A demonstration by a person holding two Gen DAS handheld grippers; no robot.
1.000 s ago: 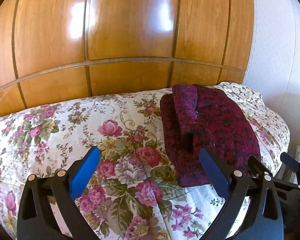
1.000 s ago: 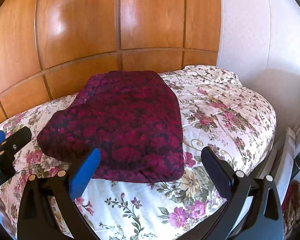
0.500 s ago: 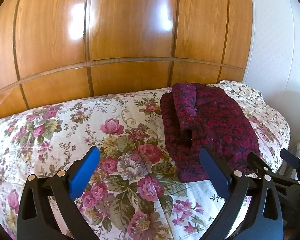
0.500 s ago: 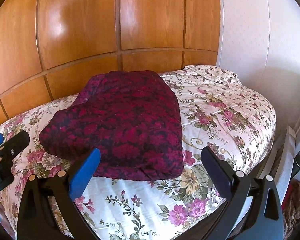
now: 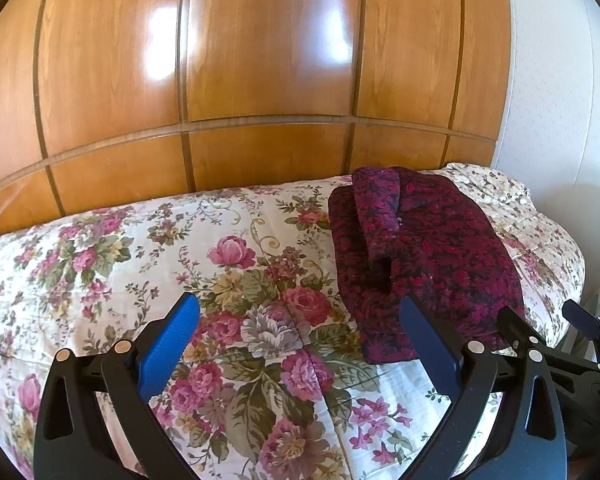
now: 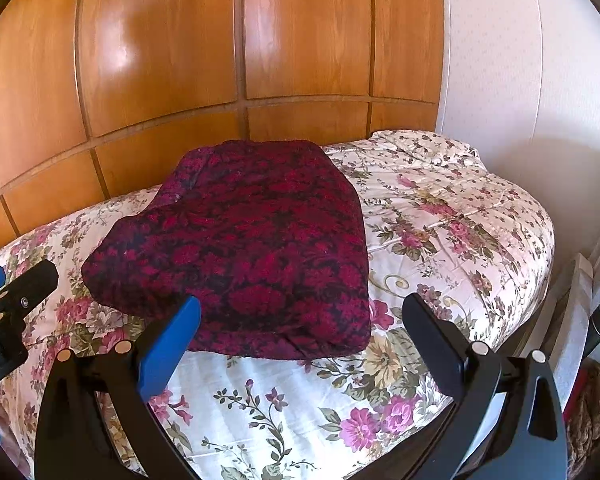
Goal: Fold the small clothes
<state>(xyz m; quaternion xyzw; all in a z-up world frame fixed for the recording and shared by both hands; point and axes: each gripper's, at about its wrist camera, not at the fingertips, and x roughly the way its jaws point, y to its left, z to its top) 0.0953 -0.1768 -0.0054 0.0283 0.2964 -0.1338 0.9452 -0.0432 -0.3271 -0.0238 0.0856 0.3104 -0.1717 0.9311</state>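
Both hand-held grippers are released and grasp nothing: we hold the left hand-held gripper (image 5: pixel 300 334) over bare quilt (image 5: pixel 148 248), and the right hand-held gripper (image 6: pixel 302 330) just before the near edge of the garment (image 6: pixel 252 248). We see the garment lying folded on the bed, toward the headboard (image 6: pixel 160 80). Its left side carries a loose flap (image 5: pixel 376 216), possibly a sleeve; we cannot confirm this. Risk: a grip on the top layer alone would peel the fold open. Risk: a low approach would pinch quilt together with cloth and drag both.
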